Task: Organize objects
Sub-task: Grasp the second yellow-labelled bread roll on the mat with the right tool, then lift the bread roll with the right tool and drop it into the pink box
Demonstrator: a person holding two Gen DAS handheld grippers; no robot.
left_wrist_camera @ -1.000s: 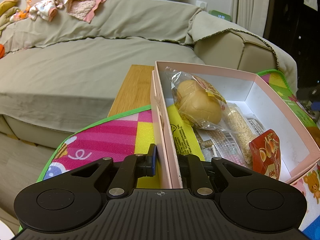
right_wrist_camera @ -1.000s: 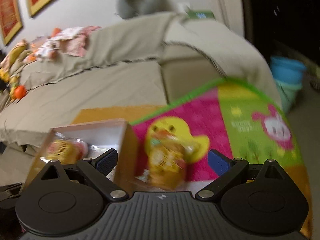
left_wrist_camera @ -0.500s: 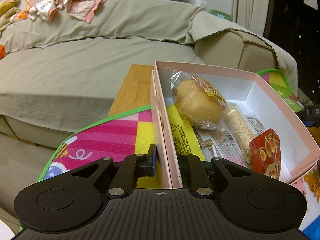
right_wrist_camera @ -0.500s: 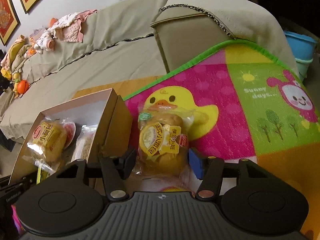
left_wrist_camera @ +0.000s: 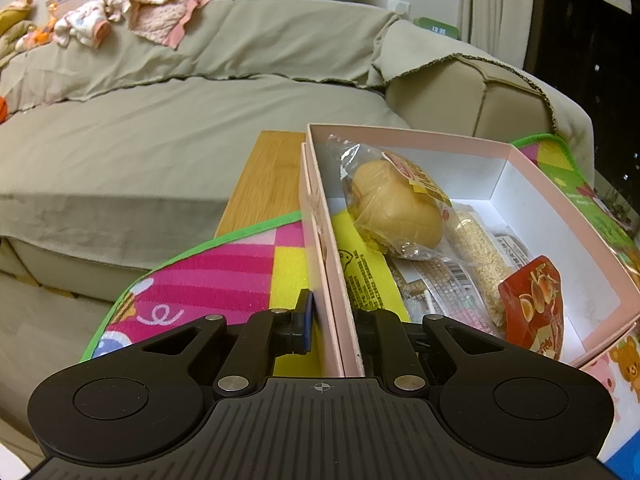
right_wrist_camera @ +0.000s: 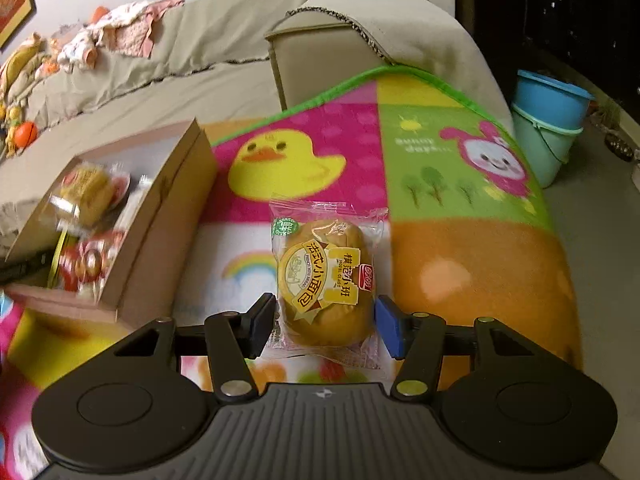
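My left gripper (left_wrist_camera: 334,320) is shut on the near left wall of an open pink box (left_wrist_camera: 408,132). In the box lie a wrapped bun (left_wrist_camera: 396,208), a packet of grain (left_wrist_camera: 480,252), a red snack pouch (left_wrist_camera: 532,312) and flat packets. In the right wrist view a wrapped yellow bread bun (right_wrist_camera: 326,280) sits between the pads of my right gripper (right_wrist_camera: 325,324). Its jaws are closing and both pads touch the wrapper. The bun is over the colourful play mat (right_wrist_camera: 460,184), to the right of the box (right_wrist_camera: 160,216).
A beige covered sofa (left_wrist_camera: 160,140) with clothes and toys runs behind the low table. Its armrest (right_wrist_camera: 320,52) stands just past the mat. Stacked blue and green buckets (right_wrist_camera: 548,120) are on the floor at the right. A bare wooden strip (left_wrist_camera: 272,172) shows left of the box.
My right gripper closed from wide open onto the bread bun, then carried it back from the duck picture towards the rainbow patch. The left gripper and the box have not moved.
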